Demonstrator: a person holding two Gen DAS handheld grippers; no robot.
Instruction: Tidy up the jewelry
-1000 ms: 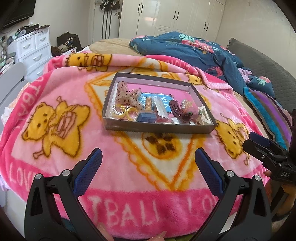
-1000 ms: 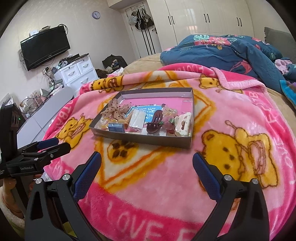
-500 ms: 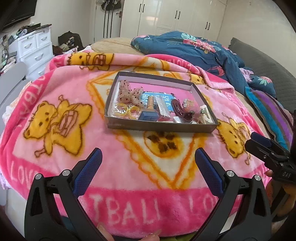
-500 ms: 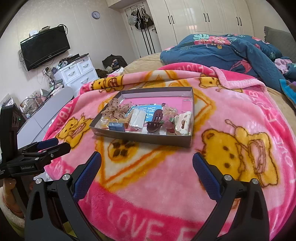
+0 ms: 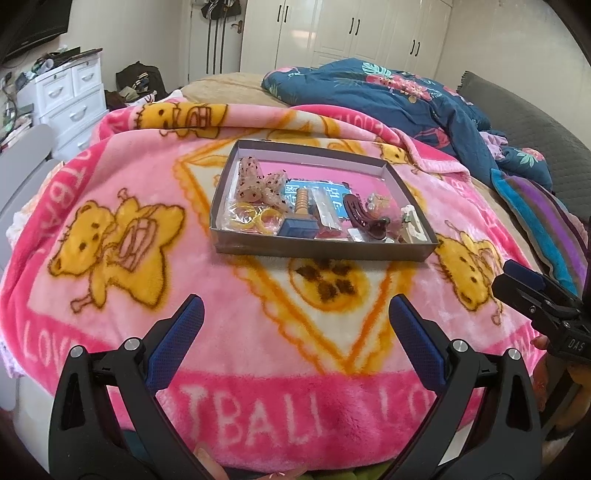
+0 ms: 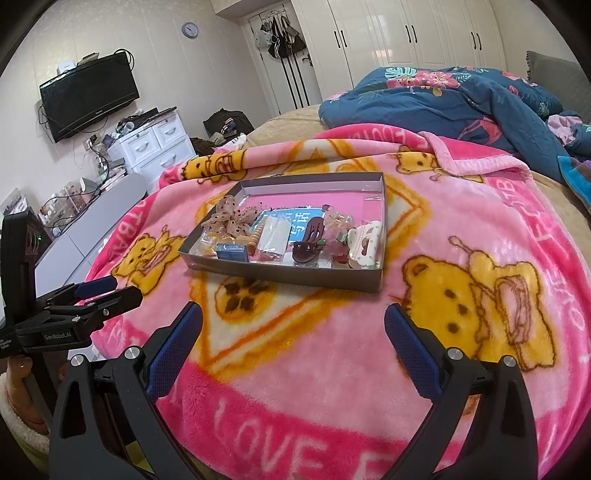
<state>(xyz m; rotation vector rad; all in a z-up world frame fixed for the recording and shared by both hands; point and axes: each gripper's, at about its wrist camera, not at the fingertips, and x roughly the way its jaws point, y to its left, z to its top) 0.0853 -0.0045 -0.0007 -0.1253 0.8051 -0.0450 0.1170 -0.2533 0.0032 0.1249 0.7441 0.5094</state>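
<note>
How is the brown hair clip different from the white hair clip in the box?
The brown hair clip is dark and slim; the white hair clip is pale and chunkier. The brown one lies mid-box, the white one against the right wall. Both sit in the grey box, untouched.

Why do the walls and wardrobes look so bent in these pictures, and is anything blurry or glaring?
Left wrist view: the fisheye lens bows the wardrobe doors and darkens the corners; the tray is sharp. Right wrist view: the same curving bends the wall and TV; the glossy wardrobe shows glare, and the pink blanket looks soft near the open right gripper. Light is even daylight with faint shadows.
</note>
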